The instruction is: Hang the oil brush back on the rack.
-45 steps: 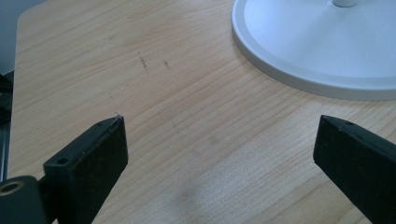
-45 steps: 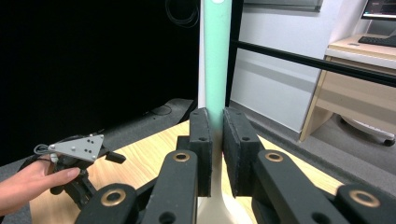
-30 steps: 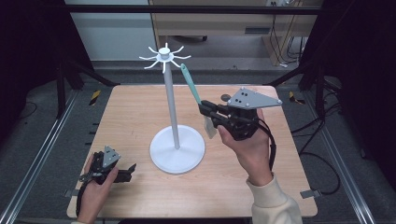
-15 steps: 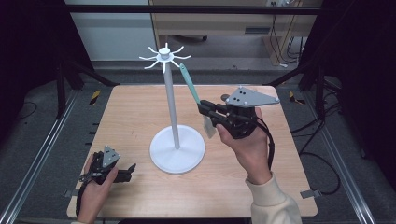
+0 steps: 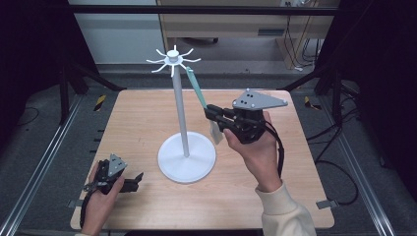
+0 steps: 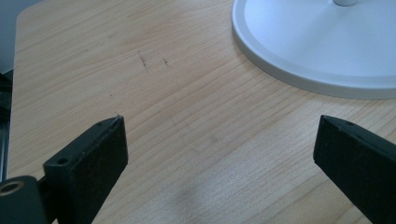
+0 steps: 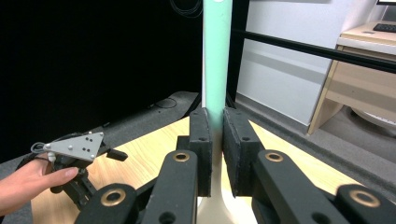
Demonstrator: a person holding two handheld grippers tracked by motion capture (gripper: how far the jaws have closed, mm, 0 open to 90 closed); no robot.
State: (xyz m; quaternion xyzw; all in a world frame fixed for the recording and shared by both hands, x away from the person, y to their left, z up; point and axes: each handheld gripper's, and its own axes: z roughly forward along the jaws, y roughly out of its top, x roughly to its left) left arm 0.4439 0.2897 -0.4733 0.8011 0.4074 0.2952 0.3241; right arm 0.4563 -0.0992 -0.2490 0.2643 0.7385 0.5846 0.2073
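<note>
Two black jaws of the right gripper (image 5: 212, 112) clamp a mint-green, white-ended spatula (image 5: 196, 91) beside the white hook stand (image 5: 180, 113); ideally guide its top squarely onto a hook. Left gripper (image 5: 135, 181) rests on the wooden desk (image 5: 137, 113), jaws apart.

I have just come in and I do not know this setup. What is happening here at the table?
A person works at a wooden table with a gripper in each hand. The right gripper is shut on a mint-green utensil, holding its upper end up by the hooks of a white stand. The left gripper rests open on the table beside the stand's base, holding nothing.
</note>
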